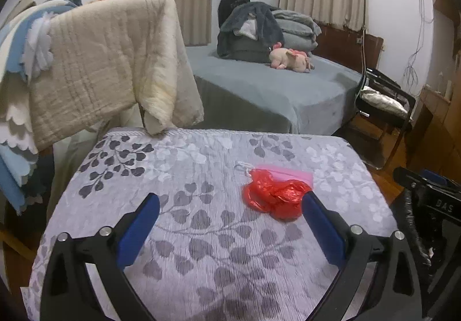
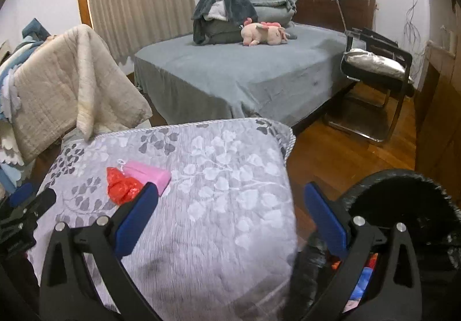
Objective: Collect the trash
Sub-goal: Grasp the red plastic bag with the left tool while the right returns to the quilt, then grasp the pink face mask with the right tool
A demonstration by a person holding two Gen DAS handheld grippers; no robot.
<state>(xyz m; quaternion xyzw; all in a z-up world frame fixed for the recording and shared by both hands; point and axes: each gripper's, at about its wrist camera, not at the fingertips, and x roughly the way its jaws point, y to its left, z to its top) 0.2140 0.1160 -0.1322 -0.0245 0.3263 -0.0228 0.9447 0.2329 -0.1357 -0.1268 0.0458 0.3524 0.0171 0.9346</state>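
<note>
A crumpled red plastic bag (image 1: 273,197) lies on the grey leaf-patterned cloth of the table (image 1: 184,234), against a flat pink packet (image 1: 291,174). Both show in the right wrist view too, the bag (image 2: 122,185) and the packet (image 2: 148,174). My left gripper (image 1: 230,205) is open and empty, its right finger just beside the bag. My right gripper (image 2: 230,200) is open and empty, over the table's right edge, above a black-lined bin (image 2: 403,211) that holds colourful scraps.
Beige and blue blankets (image 1: 95,67) hang over a rack at the table's far left. A grey bed (image 1: 273,90) with folded bedding and a pink plush toy (image 1: 291,60) stands behind. A black chair (image 2: 377,70) stands on the wooden floor to the right.
</note>
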